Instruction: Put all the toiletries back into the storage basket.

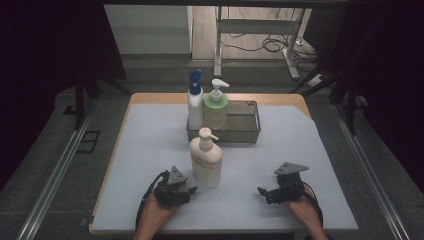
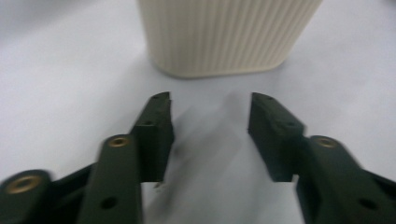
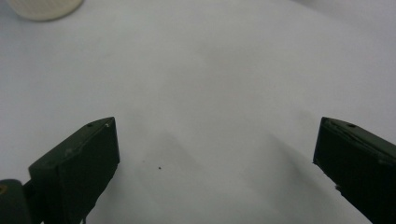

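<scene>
Nearest, the left gripper (image 2: 210, 112) rests low on the matte pale mat (image 1: 150, 150) with its black, blocky jaws parted and nothing between them, while the right gripper (image 3: 215, 149), off to the right, has its jaws spread wide over bare mat. Just ahead of the left jaws stands the cream pump bottle (image 1: 206, 159), upright and untouched, its ribbed plastic wall rounded at the base. Beyond it a dark wire basket (image 1: 245, 131) holds a blue-topped white bottle (image 1: 195, 102) and a green pump bottle (image 1: 216, 107).
</scene>
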Tool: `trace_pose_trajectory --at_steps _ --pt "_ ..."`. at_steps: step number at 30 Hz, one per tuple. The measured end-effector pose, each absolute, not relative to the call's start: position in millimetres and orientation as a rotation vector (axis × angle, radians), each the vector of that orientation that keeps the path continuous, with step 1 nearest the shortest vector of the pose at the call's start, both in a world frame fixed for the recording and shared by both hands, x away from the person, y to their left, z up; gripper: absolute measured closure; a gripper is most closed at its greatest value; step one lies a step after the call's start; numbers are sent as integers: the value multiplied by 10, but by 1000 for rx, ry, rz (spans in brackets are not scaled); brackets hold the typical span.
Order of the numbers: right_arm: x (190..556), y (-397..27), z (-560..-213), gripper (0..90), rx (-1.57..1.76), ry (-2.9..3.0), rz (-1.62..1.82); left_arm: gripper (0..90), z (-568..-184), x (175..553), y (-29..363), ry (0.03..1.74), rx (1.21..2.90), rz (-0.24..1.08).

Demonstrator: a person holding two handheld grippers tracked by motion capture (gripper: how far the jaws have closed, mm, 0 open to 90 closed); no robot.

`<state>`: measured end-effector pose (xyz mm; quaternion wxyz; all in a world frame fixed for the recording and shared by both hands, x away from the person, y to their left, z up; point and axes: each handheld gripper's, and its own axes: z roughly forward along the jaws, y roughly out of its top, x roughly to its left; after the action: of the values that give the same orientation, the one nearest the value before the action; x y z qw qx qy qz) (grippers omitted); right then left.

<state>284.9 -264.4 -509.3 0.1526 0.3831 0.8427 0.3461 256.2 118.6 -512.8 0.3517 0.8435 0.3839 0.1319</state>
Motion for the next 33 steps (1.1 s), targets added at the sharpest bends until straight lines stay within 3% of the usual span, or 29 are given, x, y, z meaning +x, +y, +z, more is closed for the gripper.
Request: trace_pose_trajectory --at_steps 10,33 --pt "2831 -2547 -4913 0 1071 2427 1083 136 -5204 2529 1254 1070 2196 378" --pt "2895 -1889 -4439 8 941 2467 1214 106 -5236 2521 1268 1081 2170 392"
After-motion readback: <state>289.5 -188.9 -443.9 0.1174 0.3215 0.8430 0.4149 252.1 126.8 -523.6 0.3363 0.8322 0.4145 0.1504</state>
